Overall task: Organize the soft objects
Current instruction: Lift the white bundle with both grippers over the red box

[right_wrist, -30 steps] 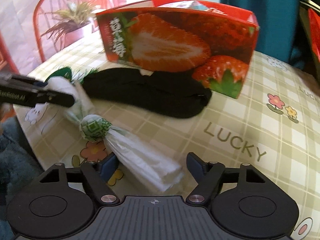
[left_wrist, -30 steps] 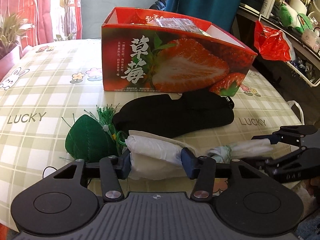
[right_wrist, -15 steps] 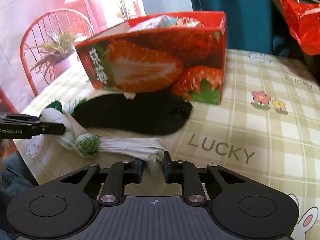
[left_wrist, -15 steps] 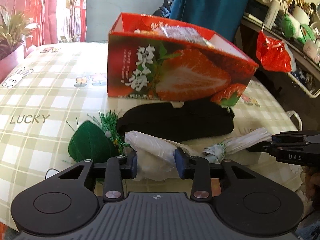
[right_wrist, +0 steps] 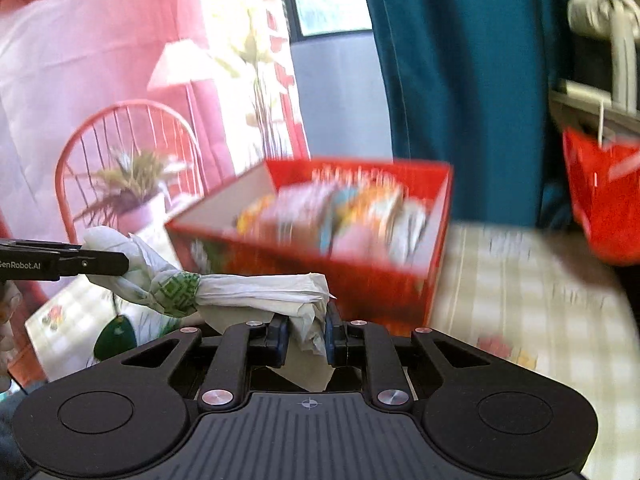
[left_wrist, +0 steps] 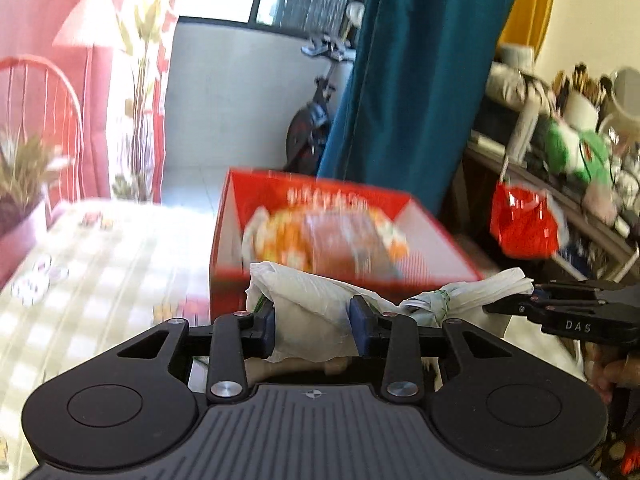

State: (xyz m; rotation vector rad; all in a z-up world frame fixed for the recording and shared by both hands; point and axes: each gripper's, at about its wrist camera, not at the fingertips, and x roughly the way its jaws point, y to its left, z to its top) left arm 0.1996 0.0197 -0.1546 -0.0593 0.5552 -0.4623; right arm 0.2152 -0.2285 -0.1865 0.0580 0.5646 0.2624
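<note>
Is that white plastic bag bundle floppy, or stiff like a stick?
Probably floppy: the white bag bundle wrinkles and squashes where the right gripper pinches it. It likely weighs little, since the left gripper holds only thin crumpled film. The green band probably stops it unrolling.

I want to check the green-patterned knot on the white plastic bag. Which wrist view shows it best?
The right wrist view: the knot sits large and sharp, side-on, between the two grippers. In the left wrist view the knot is small and partly hidden behind the bag's folds.
</note>
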